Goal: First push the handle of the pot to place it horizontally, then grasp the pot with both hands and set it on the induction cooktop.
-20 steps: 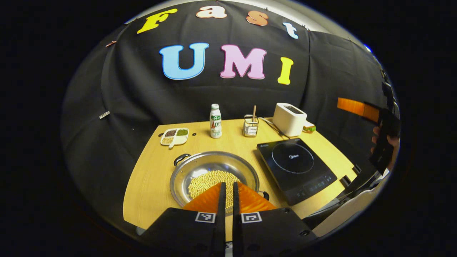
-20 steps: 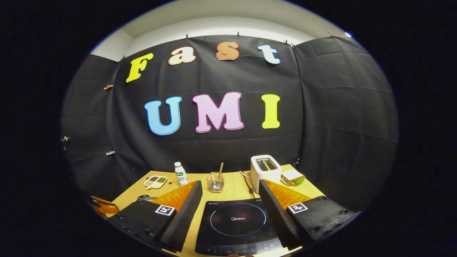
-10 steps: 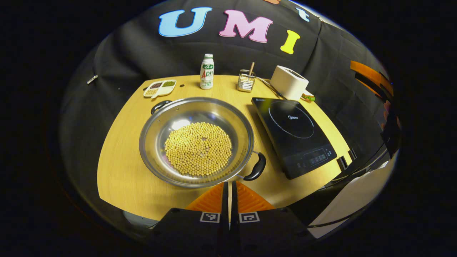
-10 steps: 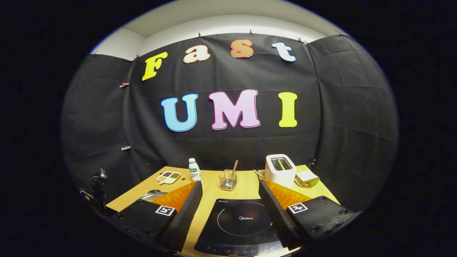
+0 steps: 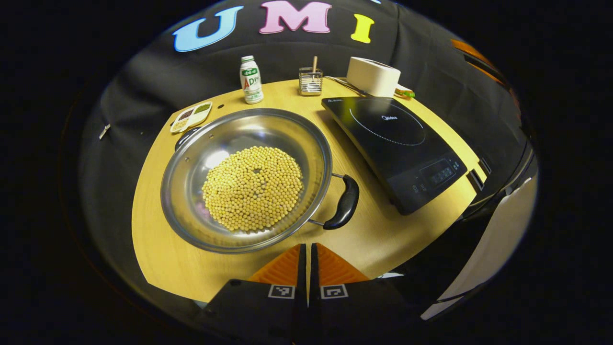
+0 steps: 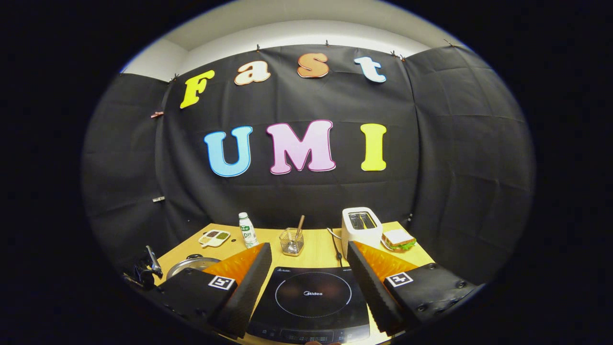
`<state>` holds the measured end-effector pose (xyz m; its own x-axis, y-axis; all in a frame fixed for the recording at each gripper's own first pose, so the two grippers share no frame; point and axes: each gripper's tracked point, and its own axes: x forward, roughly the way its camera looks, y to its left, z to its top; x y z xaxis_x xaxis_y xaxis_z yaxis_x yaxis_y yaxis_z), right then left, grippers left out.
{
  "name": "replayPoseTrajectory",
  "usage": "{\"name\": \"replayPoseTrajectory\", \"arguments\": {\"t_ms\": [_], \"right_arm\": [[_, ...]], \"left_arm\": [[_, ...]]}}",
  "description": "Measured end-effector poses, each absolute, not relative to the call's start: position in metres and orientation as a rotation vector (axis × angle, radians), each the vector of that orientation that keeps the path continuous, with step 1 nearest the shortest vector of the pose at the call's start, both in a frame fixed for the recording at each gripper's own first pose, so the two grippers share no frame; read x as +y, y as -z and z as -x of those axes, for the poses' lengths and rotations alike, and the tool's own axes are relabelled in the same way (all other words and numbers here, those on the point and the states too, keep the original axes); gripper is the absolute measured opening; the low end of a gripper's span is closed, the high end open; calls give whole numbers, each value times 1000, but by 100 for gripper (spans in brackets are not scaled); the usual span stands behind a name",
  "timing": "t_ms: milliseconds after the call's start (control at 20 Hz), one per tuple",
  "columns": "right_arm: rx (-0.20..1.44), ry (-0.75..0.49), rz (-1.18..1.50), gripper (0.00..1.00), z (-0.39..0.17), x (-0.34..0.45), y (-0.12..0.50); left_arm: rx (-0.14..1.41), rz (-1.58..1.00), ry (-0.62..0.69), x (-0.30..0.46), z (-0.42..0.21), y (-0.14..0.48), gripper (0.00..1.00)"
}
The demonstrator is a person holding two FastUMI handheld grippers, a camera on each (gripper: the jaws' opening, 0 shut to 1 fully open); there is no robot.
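Note:
The steel pot (image 5: 184, 163) holds yellow beans (image 5: 252, 187) and sits on the wooden table left of the black induction cooktop (image 5: 388, 143). Its two black handles lie on a diagonal: the near handle (image 5: 344, 207) points to the front right, the far handle (image 5: 184, 136) to the back left. My left gripper (image 5: 306, 247) is shut and empty, above the table's front edge, just short of the pot's rim and left of the near handle. My right gripper (image 6: 309, 258) is open, hovering above the cooktop (image 6: 311, 299). The pot's rim (image 6: 191, 263) shows to its left.
Along the table's back stand a divided dish (image 5: 190, 116), a white bottle (image 5: 251, 79), a wire holder (image 5: 310, 81) with a stick, a white toaster (image 5: 372, 75) and a sandwich (image 6: 397, 238). The table (image 5: 158, 258) ends close below my left gripper.
My left gripper has come closer and tipped down over the pot, which now looms larger; it stays shut. The pot's handles keep their diagonal. My right gripper stays open, shifting only slightly.

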<state>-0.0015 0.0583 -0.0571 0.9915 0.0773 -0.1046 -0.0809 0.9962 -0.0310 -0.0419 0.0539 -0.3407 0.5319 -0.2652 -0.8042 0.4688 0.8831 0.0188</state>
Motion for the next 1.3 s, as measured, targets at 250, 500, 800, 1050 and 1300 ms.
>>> {"name": "replayPoseTrajectory", "arguments": {"t_ms": [250, 500, 800, 1050, 1300], "right_arm": [[111, -37, 22, 98, 1, 39, 59], [112, 3, 9, 98, -2, 22, 58], [112, 35, -4, 98, -5, 9, 57], [117, 45, -3, 98, -4, 7, 59], [127, 57, 6, 98, -4, 3, 62]], "left_arm": [[929, -274, 477, 40, 36, 348, 5], [929, -293, 502, 28, 30, 349, 5], [929, -247, 489, 16, 20, 346, 5], [903, -223, 483, 0, 5, 345, 5], [877, -172, 472, -17, -12, 343, 5]]}}
